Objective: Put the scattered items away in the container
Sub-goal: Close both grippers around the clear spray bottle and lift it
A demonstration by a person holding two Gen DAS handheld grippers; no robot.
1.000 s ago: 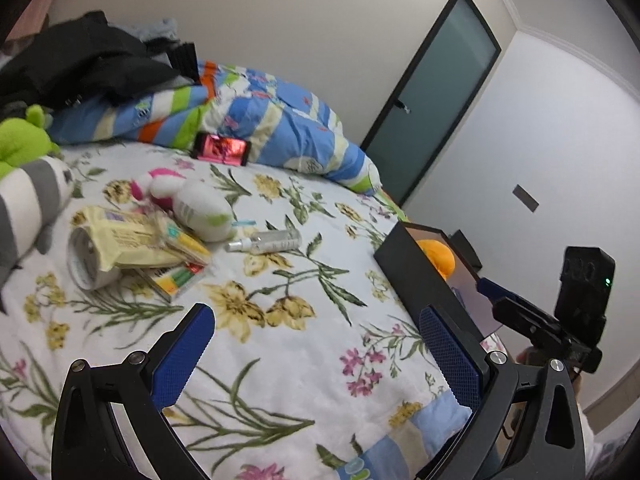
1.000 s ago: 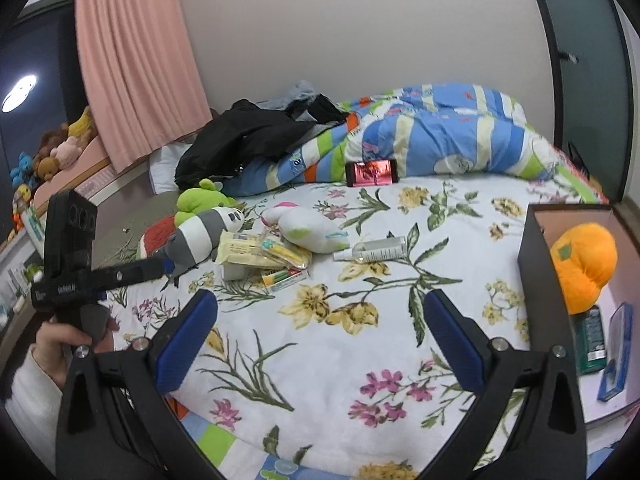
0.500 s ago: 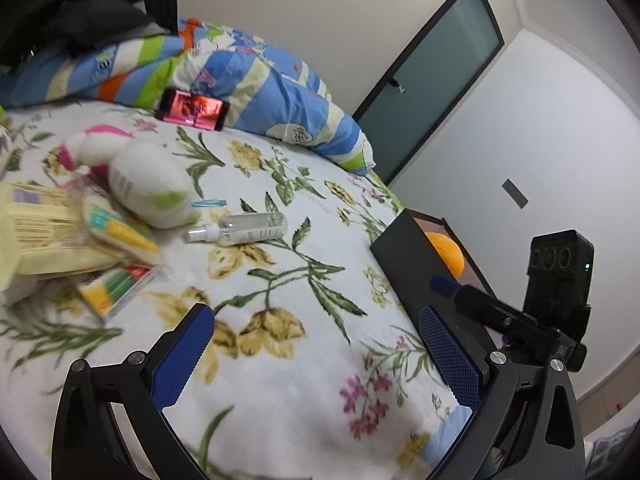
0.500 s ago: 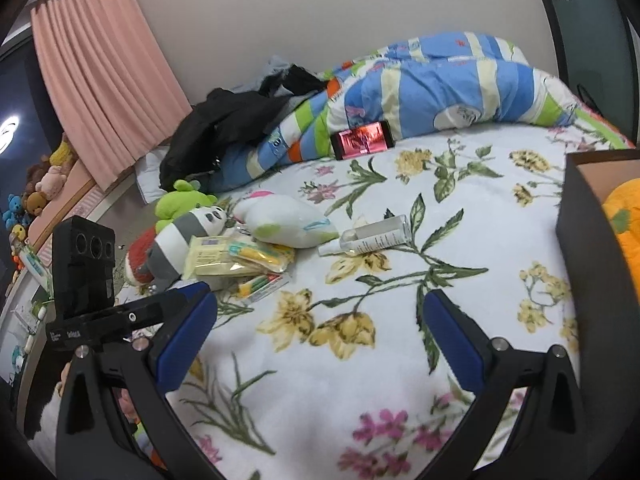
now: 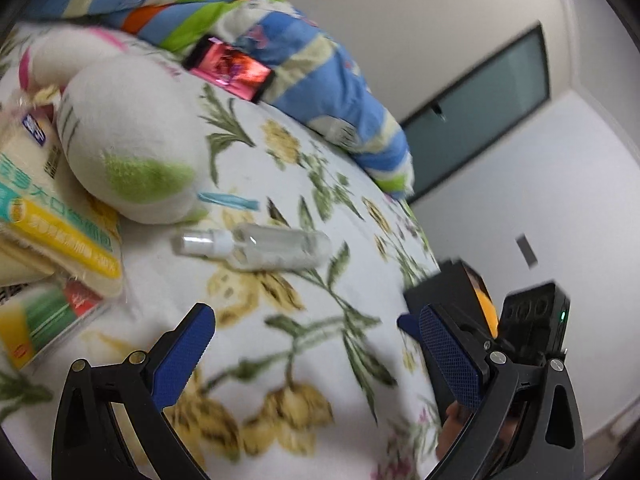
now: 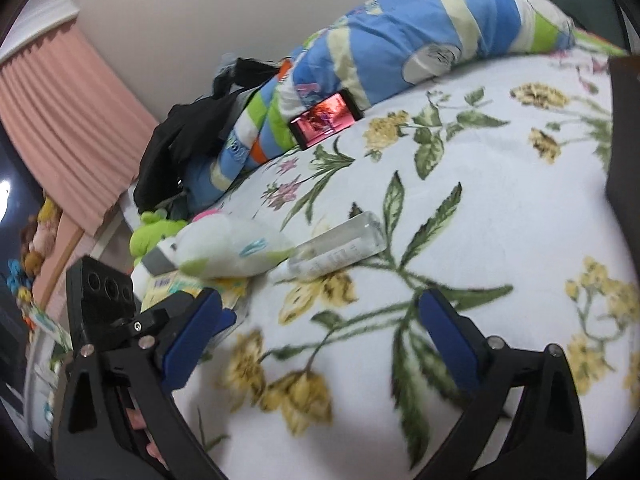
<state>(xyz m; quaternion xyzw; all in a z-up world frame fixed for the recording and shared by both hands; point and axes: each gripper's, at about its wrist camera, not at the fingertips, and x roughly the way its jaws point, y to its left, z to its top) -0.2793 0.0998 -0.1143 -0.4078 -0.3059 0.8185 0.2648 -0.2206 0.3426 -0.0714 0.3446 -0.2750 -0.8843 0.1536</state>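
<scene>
A clear spray bottle (image 5: pixel 256 246) lies on the floral bedspread just ahead of my open left gripper (image 5: pixel 316 348); it also shows in the right wrist view (image 6: pixel 336 254), ahead of my open right gripper (image 6: pixel 316 334). A white plush with green patches (image 5: pixel 128 140) lies left of the bottle and shows in the right wrist view (image 6: pixel 228 250) too. Yellow packets (image 5: pixel 44 216) lie at the left. The black container (image 5: pixel 448 288), with an orange plush inside, stands at the right; its dark wall (image 6: pixel 624 132) is at the right edge. Both grippers are empty.
A phone with a red screen (image 5: pixel 230 68) leans against the striped duvet (image 5: pixel 280 40) at the back; it also shows in the right wrist view (image 6: pixel 326 118). Black clothing (image 6: pixel 184 140), a green plush (image 6: pixel 154 232) and a pink curtain (image 6: pixel 60 120) are at the left.
Both grippers have moved forward and down toward the spray bottle and white plush, which now appear much larger. The container has slid toward the right edge of both views.
</scene>
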